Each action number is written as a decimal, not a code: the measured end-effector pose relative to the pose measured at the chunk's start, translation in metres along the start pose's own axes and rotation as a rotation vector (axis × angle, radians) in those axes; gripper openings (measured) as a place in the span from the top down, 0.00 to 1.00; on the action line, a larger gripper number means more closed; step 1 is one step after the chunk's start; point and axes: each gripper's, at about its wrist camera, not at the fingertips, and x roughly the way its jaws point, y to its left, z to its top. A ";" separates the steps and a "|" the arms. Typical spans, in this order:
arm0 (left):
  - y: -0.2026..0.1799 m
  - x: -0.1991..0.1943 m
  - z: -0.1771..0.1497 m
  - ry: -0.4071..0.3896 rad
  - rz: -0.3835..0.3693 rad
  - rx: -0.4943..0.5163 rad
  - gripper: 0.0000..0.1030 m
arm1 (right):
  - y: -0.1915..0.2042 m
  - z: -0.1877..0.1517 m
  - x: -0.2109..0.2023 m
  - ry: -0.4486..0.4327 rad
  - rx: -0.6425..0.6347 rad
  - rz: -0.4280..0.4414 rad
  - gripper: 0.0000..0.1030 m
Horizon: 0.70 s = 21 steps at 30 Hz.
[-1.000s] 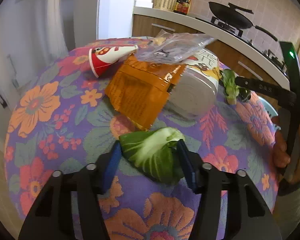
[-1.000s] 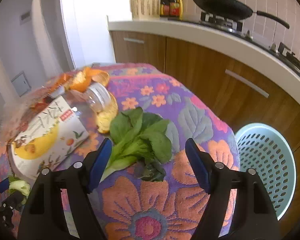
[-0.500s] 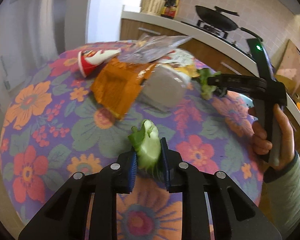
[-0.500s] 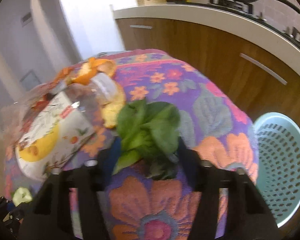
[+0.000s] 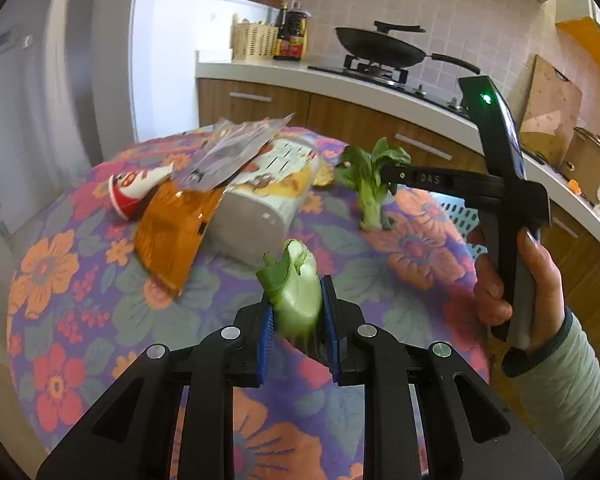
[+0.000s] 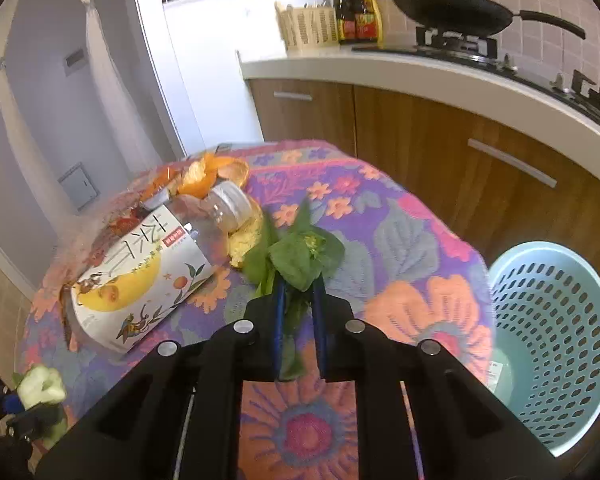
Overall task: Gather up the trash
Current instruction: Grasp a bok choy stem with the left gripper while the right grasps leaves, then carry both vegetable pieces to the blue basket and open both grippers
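My left gripper [image 5: 297,304] is shut on a pale green bok choy stem [image 5: 296,280] and holds it above the floral tablecloth [image 5: 80,280]. The jaws of my right gripper [image 6: 298,294] are closing, and their blue pads press on a leafy bok choy [image 6: 300,256] raised off the cloth. The left wrist view shows that same leafy bok choy [image 5: 370,184] hanging from the right gripper [image 5: 386,182], with a hand on the handle. The stem [image 6: 40,386] also appears at the lower left of the right wrist view.
On the table lie a labelled plastic bottle [image 6: 140,280], an orange snack bag [image 5: 172,228], a red paper cup [image 5: 134,190], a clear wrapper [image 5: 236,148] and orange peels [image 6: 208,172]. A light blue perforated basket [image 6: 556,344] stands on the floor right of the table, by the kitchen counter [image 6: 420,76].
The left gripper closed on the stem and lifted it off the cloth. The right gripper's jaws came together around the leafy bok choy and raised it.
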 end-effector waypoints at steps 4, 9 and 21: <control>-0.009 0.003 0.012 -0.013 -0.022 0.023 0.81 | -0.013 0.001 -0.024 -0.040 0.016 0.011 0.96; -0.022 0.010 0.026 -0.029 -0.048 0.049 0.81 | -0.031 -0.002 -0.041 -0.059 0.044 0.029 0.97; -0.068 0.036 0.062 -0.033 -0.136 0.128 0.81 | -0.065 0.001 -0.089 -0.153 0.085 0.008 0.97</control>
